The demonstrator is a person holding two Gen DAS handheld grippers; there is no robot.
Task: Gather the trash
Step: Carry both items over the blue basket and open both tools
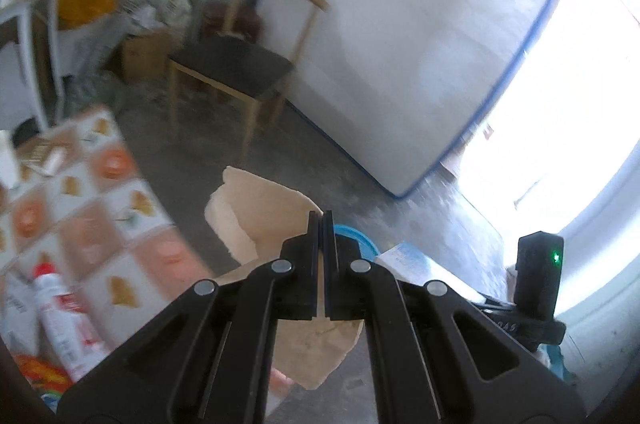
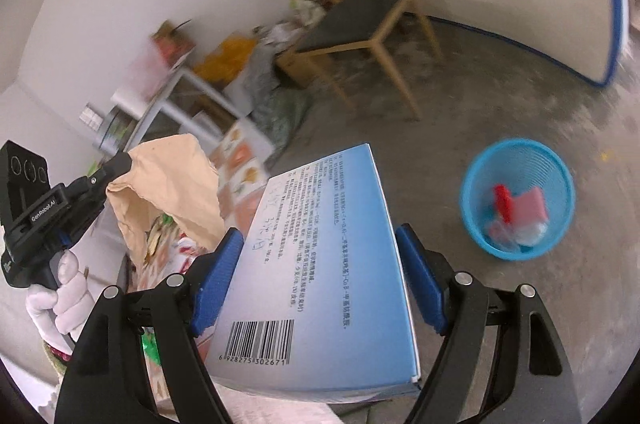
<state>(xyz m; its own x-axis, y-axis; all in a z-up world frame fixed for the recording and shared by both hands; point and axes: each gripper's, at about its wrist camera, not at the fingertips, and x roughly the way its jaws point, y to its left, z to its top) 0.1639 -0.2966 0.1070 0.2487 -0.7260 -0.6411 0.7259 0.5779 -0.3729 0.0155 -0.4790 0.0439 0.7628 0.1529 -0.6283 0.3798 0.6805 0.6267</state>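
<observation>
My left gripper is shut on a crumpled brown paper bag, which hangs below and in front of its jaws. The right wrist view shows the same bag dangling from the left gripper, which a white-gloved hand holds. My right gripper is shut on a flat blue-and-white box with printed text and a barcode, its blue pads pressing both long sides. A blue plastic waste basket with red and pink scraps inside stands on the concrete floor to the right. Its rim peeks out behind my left fingers.
A wooden chair with a dark seat stands by a white mattress leaning on the wall. A table with a patterned cloth at left carries a white-and-red bottle and wrappers. Boxes and bags crowd the far corner.
</observation>
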